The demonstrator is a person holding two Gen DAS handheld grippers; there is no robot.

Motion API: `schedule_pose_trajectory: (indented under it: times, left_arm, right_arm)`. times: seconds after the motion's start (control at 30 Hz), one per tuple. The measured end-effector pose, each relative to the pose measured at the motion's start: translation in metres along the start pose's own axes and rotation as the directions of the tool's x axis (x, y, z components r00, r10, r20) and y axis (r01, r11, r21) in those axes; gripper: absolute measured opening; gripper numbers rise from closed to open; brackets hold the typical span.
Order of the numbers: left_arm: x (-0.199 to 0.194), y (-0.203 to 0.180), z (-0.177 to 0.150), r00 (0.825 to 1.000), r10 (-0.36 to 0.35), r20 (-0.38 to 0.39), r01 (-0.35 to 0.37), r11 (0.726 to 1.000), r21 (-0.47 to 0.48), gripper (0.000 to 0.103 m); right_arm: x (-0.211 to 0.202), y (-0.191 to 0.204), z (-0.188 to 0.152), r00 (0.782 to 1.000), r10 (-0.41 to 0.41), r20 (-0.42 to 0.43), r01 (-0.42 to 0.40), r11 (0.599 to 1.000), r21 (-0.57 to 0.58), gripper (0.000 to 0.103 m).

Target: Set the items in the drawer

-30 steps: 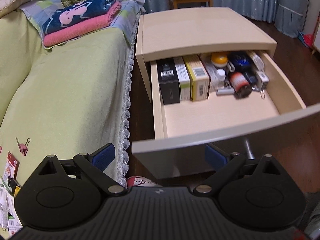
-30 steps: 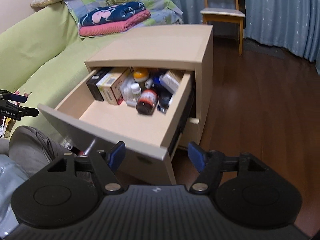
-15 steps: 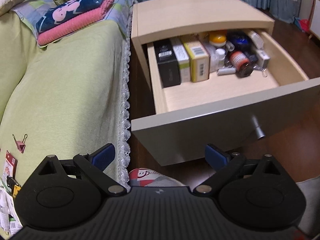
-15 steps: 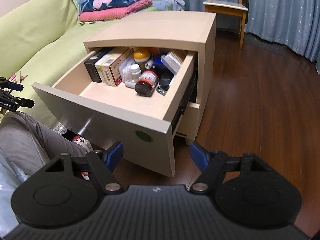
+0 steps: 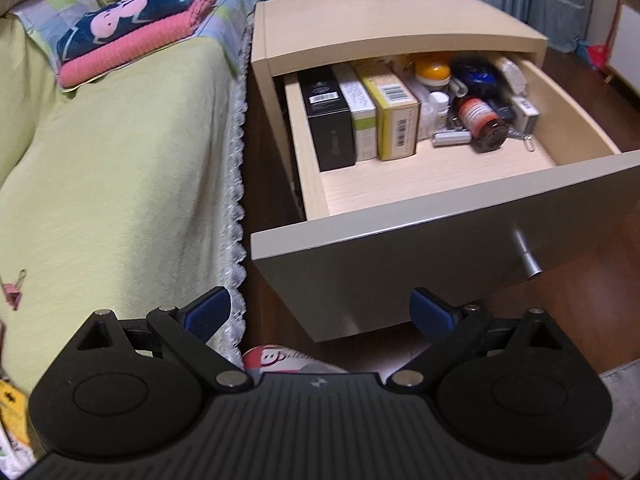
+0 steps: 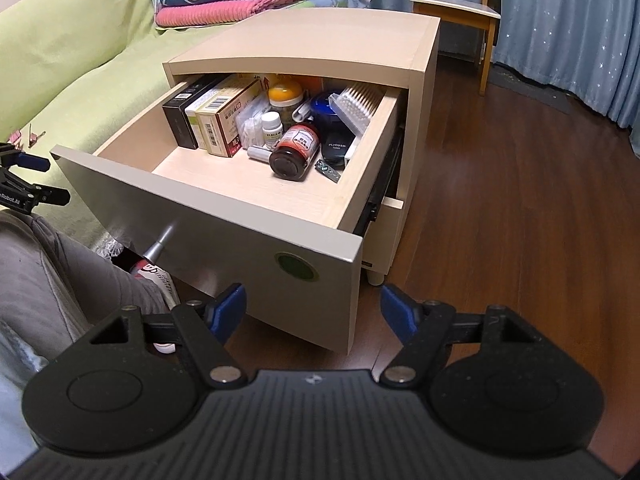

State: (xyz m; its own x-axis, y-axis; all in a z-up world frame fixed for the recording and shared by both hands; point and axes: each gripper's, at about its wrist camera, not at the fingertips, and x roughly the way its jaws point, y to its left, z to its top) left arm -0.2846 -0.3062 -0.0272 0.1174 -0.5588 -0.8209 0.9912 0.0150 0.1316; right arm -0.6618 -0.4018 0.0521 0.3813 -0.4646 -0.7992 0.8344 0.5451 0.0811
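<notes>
— How do the fingers of the left gripper (image 5: 320, 312) stand?

— They are spread wide, with nothing between them. The blue pads (image 5: 210, 311) touch nothing. They hang in front of the drawer (image 5: 420, 264), a little below its grey front panel, and the left one is over the lace edge of the bed cover (image 5: 120, 160).

— And the right gripper (image 6: 313, 310)?

— The same: its fingers are wide apart and empty. They are before the right corner of the drawer front, near it but not in contact. The metal knob (image 6: 158, 246) of the drawer is to the left of them, free.

— Where is the drawer itself?

— It is pulled far out of the nightstand (image 6: 304, 44). The front half of its floor is bare wood. All the things lie in the back half.

— Which things?

— At the back left of the drawer three boxes stand in a row: a black box (image 5: 326, 114), a white and green box (image 5: 360, 114) and a yellow box (image 5: 392, 114), each touching its neighbour. To the right of them are a small white bottle (image 6: 273, 128), a dark jar (image 6: 296, 152) with a red label lying on its side, and a jar with an orange lid (image 6: 285, 96) behind. A white brush (image 6: 356, 106) leans at the right wall of the drawer.

— Is a person visible?

— Only a leg in grey trousers (image 6: 52, 276), left of the drawer front in the right wrist view. On the bed, behind the nightstand, lie folded blankets (image 5: 132, 40).
</notes>
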Motion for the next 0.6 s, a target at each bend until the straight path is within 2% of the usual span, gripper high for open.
schedule_pose_trajectory:
  times: [0.13,0.3,0.4,0.5,0.6]
  left_arm:
    - [0.004,0.001,0.000,1.000,0.004,0.011,-0.004,1.000,0.017,0.090]
    - [0.006,0.003,0.002,1.000,-0.008,0.023,0.007,1.000,0.017,0.089]
    - [0.008,0.001,0.002,1.000,-0.011,0.029,0.010,1.000,0.029,0.081]
    - [0.011,0.000,0.004,1.000,-0.008,0.030,0.007,0.999,0.033,0.071]
    - [0.014,0.000,0.004,1.000,-0.009,0.024,0.008,1.000,0.025,0.068]
  right_arm:
    - [0.003,0.003,-0.003,1.000,-0.010,0.002,0.010,1.000,-0.012,0.072]
    - [0.007,0.003,0.002,1.000,-0.007,0.014,0.007,1.000,-0.019,0.071]
    - [0.007,0.005,0.002,1.000,-0.011,0.022,0.012,0.999,-0.036,0.069]
    - [0.009,0.005,0.004,0.999,-0.018,0.029,0.019,0.999,-0.046,0.062]
    - [0.009,0.005,0.005,0.999,-0.028,0.033,0.030,0.998,-0.052,0.047]
